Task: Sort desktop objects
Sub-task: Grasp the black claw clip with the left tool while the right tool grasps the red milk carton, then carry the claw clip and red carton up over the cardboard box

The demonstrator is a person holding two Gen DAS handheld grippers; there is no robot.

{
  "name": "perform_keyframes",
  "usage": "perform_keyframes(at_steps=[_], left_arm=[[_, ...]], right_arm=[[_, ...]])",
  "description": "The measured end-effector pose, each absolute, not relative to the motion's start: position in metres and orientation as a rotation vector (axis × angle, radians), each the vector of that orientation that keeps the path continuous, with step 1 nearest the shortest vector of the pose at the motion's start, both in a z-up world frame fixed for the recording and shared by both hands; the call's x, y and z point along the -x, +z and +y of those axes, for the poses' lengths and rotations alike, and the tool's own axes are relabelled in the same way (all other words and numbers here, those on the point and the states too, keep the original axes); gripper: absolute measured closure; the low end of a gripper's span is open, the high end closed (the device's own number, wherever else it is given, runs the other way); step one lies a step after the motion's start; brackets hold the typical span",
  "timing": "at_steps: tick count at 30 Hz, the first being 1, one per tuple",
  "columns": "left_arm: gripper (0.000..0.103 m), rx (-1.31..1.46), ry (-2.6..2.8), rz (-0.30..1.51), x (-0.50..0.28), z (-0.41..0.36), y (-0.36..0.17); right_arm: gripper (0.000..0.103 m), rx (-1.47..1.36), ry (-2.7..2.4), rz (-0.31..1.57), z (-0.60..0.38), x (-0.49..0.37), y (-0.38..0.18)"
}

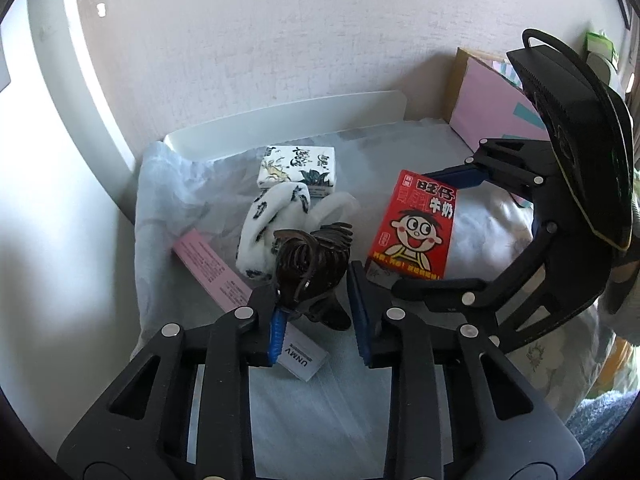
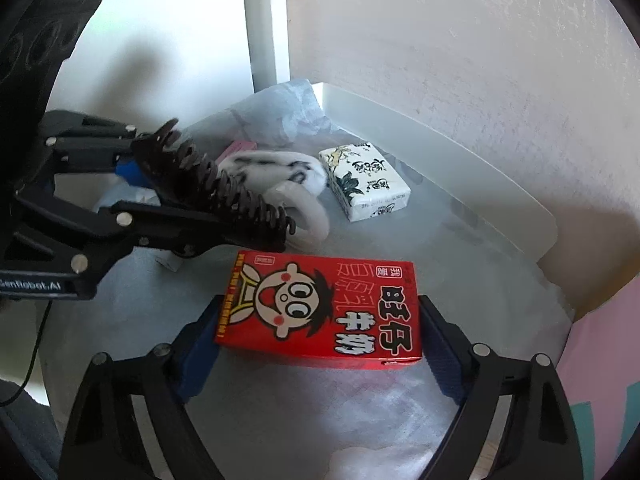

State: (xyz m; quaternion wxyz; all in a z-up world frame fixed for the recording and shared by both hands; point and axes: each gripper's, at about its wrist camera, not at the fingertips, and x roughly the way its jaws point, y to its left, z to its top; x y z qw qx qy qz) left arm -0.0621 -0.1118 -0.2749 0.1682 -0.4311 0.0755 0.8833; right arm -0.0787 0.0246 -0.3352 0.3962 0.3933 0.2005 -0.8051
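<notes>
At the table's point(image 2: 280, 420) middle, left gripper point(image 1: 318, 312) pinching a hair clip point(image 1: 312, 258), right gripper point(image 2: 320, 344) spread around a red carton point(image 2: 320, 308), pads' contact unclear, tissue pack point(image 2: 364, 180) near the back edge.

Each view is taken from behind its gripper, aimed steeply down along the fingers at close range. Shared ahead of both tools: the red printed milk carton point(image 1: 412, 226) point(image 2: 324, 308), the dark brown toothed plastic hair claw point(image 1: 310, 264) point(image 2: 216, 192) and the white ink-painted tissue pack point(image 1: 298, 170) point(image 2: 364, 180).

red milk carton point(image 2: 320, 312), cartoon face | dark brown hair claw point(image 1: 310, 264) | white tissue pack point(image 1: 298, 170), black ink print | pink box point(image 1: 212, 268)
</notes>
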Motion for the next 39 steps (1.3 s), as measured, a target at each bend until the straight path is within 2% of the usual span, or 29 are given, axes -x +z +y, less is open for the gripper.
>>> perform_keyframes(at_steps=[25, 39], left_arm=[[0.081, 1.129, 2.570, 0.085, 0.040, -0.119, -0.248], [0.081, 1.093, 2.596, 0.084, 0.049, -0.100, -0.189]], right_arm=[[0.016, -0.990, -2.097, 0.464, 0.034, 0.068, -0.317], [0.016, -0.955, -2.147, 0.434, 0.055, 0.052, -0.241]])
